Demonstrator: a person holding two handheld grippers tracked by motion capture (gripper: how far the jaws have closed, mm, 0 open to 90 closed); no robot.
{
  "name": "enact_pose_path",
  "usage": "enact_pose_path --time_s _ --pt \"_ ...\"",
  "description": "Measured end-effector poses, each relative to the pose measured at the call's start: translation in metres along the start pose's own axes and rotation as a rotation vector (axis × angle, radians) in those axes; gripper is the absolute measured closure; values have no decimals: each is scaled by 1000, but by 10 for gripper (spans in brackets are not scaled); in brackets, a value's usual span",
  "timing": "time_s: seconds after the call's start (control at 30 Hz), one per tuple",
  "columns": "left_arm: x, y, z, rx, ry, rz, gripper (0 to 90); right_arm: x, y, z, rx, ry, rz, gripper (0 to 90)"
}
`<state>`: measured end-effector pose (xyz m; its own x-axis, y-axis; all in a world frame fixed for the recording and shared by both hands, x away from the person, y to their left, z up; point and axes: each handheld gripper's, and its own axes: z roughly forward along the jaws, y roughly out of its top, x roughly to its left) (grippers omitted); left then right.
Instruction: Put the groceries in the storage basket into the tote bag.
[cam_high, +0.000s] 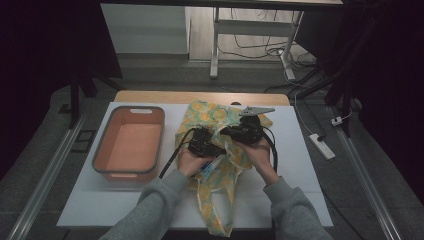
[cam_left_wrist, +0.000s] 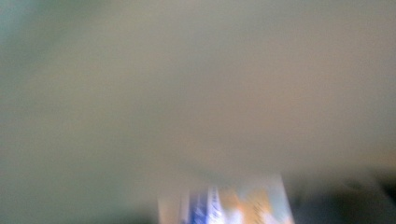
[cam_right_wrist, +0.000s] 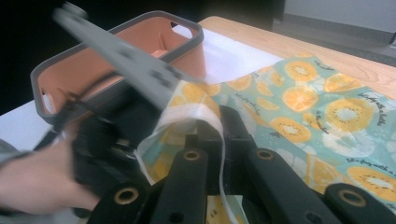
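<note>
The right tool is clamped shut on the rim of the fruit-print bag, a fold of its edge pinched between the black jaws in the right gripper view. That pinch appears meant to hold the mouth of the bag up and open. The bag lies flat in the middle of the worktop, its handles trailing toward the near edge.

The left tool sits just left of the right one and reaches into the opening; its own view is a blur of pale fabric, with a blue-and-white packet close in front of it. The pictures do not show how wide its jaws stand, or whether they grip the packet.

An orange bin stands to the left of the bag, well clear of both hands and seemingly empty. It is probably there to take or supply items.
</note>
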<state>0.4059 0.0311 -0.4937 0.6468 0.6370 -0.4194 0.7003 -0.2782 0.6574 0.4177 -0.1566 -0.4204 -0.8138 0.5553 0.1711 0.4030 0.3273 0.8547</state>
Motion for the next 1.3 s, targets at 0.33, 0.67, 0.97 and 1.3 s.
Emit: enact_pose_path --time_s 0.33,0.67,0.97,1.3 --pt "-26 -32 -74 78 7 188 425 -3 -6 -1 33 -2 9 881" --pt "-10 -57 -121 41 56 194 410 -2 -16 -10 47 -4 8 881" --pt "14 -62 -147 12 106 164 398 0 -22 -18 45 3 -19 880" --pt "25 -63 -151 23 108 141 395 5 -29 -23 52 11 -49 877"
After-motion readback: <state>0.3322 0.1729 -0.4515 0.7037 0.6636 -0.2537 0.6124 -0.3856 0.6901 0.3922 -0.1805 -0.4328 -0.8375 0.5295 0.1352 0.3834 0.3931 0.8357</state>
